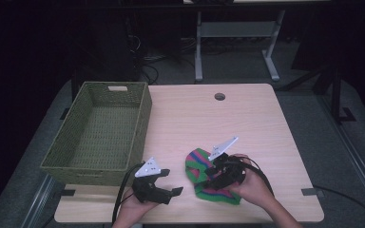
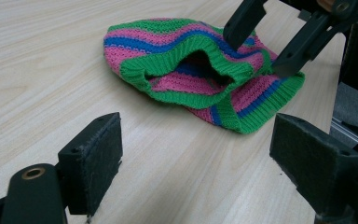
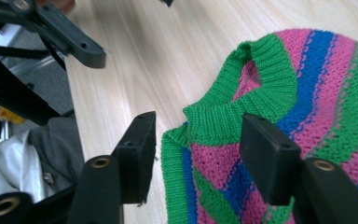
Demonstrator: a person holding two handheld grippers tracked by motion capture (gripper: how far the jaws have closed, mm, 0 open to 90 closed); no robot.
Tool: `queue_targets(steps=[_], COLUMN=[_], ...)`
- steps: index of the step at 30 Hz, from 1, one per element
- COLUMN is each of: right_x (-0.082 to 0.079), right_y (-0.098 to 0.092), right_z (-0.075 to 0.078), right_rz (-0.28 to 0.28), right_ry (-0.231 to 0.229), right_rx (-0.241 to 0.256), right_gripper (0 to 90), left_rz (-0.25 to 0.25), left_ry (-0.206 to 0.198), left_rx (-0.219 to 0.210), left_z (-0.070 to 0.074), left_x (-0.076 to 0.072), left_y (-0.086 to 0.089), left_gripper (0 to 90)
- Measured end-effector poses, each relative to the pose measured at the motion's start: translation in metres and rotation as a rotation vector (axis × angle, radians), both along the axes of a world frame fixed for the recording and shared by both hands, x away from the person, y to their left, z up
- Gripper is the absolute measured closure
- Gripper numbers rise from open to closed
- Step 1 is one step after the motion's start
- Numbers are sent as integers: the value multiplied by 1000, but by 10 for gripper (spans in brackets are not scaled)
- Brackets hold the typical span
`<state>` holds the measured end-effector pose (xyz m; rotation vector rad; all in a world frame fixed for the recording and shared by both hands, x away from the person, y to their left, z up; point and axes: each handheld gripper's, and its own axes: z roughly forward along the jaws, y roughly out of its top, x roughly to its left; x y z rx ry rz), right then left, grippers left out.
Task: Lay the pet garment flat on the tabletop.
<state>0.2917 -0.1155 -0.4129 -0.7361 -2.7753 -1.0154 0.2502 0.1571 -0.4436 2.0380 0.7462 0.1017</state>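
A knitted piece (image 1: 197,164) striped green, pink and blue lies crumpled on the wooden table (image 1: 209,118) near its front edge. My right gripper (image 1: 210,173) is down on it. In the right gripper view it (image 3: 200,158) stands open, its pads on either side of the green ribbed edge of the knit (image 3: 326,84) without pinching it. My left gripper (image 1: 171,183) hovers just left of the knit, open and empty. In the left gripper view (image 2: 196,154) its wide-set jaws face the knit's (image 2: 177,46) opening, with the right gripper (image 2: 261,51) above its far side.
A green woven basket (image 1: 142,118), with nothing inside, stands on the table's left side. A round cable hole (image 1: 219,96) sits near the far edge. Beyond the table are a desk frame and cables on the floor.
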Motion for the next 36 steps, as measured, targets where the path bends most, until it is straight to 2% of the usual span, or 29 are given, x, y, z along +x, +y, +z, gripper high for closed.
queue_targets(steps=[7,8,10,13,15,16,18,22,25,36], right_x=[2,3,4,4,4,3,4,4,2,2], right_y=[6,7,8,9,9,10,10,9,6,-13], right_z=[-7,-9,-11,-14,-14,-16,-16,-16,-13,2], right_rz=[-9,-14,-24,-33,-30,-27,-23,-31,-26,-61], right_ry=[-34,-39,-31,-54,-57,-60,-56,-46,-63,-55], right_rx=[-55,-75,-84,-116,-119,-132,-136,-133,-129,-47], right_gripper=[530,576,599,646,663,716,751,793,819,830], left_rz=[1,2,1,3,5,5,4,5,7,8], left_ry=[2,3,3,4,7,7,8,6,12,10], left_rx=[-5,-5,-5,-5,-9,-9,-6,-11,-12,-29], left_z=[0,0,0,0,0,0,-1,0,0,0], left_x=[0,-1,-1,-1,-1,0,0,-1,-1,1], left_y=[-1,-1,-1,-1,-1,-1,-1,-1,-2,0], left_gripper=[167,167,167,167,167,167,167,167,167,167])
